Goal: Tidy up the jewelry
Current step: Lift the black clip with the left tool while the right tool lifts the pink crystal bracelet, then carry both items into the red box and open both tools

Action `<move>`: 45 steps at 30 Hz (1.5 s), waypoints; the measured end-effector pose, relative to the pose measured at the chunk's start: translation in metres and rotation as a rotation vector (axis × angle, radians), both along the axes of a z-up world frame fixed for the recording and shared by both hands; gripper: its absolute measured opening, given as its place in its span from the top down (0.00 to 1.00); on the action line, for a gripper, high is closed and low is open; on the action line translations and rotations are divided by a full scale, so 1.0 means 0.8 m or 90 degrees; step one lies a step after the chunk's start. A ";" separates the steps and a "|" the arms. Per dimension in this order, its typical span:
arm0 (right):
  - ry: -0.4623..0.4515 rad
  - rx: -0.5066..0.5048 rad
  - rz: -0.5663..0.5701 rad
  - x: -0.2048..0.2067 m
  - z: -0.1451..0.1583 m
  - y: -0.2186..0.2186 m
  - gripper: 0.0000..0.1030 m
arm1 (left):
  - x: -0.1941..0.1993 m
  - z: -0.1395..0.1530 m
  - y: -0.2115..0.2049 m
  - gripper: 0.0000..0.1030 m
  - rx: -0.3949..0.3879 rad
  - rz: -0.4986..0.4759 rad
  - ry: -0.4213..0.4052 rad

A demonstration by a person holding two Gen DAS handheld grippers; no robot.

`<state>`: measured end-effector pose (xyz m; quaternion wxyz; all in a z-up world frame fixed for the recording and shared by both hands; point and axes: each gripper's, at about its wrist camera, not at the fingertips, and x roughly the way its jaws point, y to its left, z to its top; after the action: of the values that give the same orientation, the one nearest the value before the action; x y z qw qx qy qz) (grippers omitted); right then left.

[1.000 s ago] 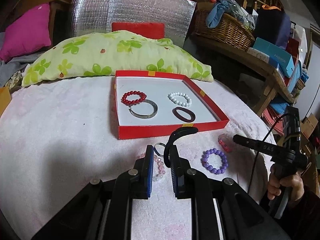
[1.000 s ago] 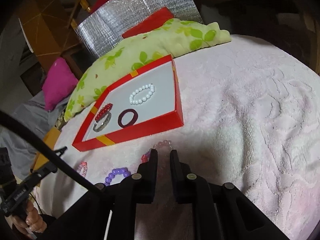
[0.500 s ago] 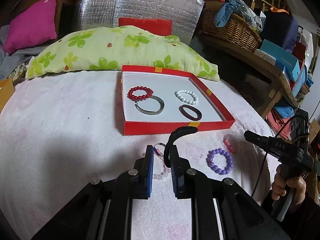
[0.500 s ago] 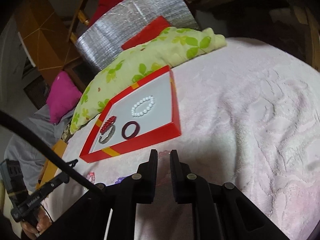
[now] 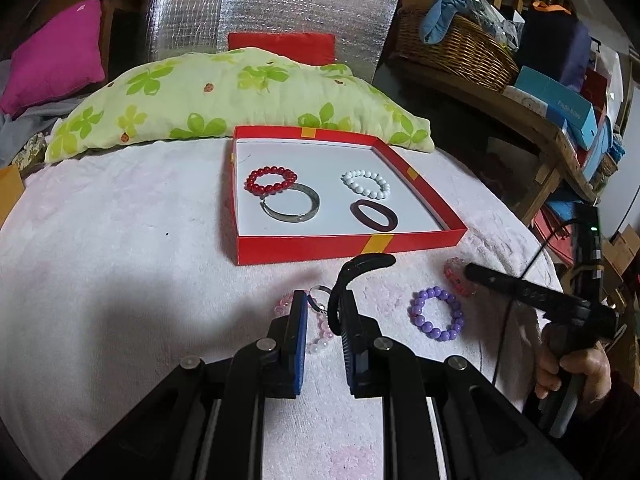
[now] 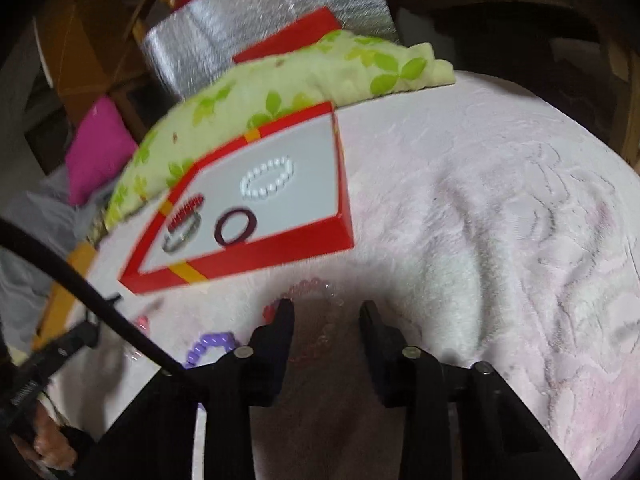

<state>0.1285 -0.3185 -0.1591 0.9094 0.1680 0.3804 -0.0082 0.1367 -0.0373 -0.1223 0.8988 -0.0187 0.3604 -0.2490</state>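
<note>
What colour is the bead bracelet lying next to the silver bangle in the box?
Red bead bracelet, clearest in the left wrist view.

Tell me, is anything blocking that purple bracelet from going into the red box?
Only the box's own low front wall. The purple bracelet lies on the cloth just in front of it, so it must be lifted over. There is bare floor inside, at the back.

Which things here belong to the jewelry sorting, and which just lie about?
Job: red box, bracelets inside it, purple bracelet, pink bracelet, red-pink bracelet, black band.
Lying about: pillow, basket, magenta cushion.
</note>
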 end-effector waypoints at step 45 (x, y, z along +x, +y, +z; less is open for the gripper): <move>-0.160 0.058 0.017 0.042 0.057 -0.003 0.92 | 0.073 0.012 -0.035 0.84 0.015 0.044 -0.037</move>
<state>0.1621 -0.3211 -0.1137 0.9414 0.2036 0.2654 0.0427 0.1949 -0.0656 -0.1123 0.9169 -0.0130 0.3366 -0.2140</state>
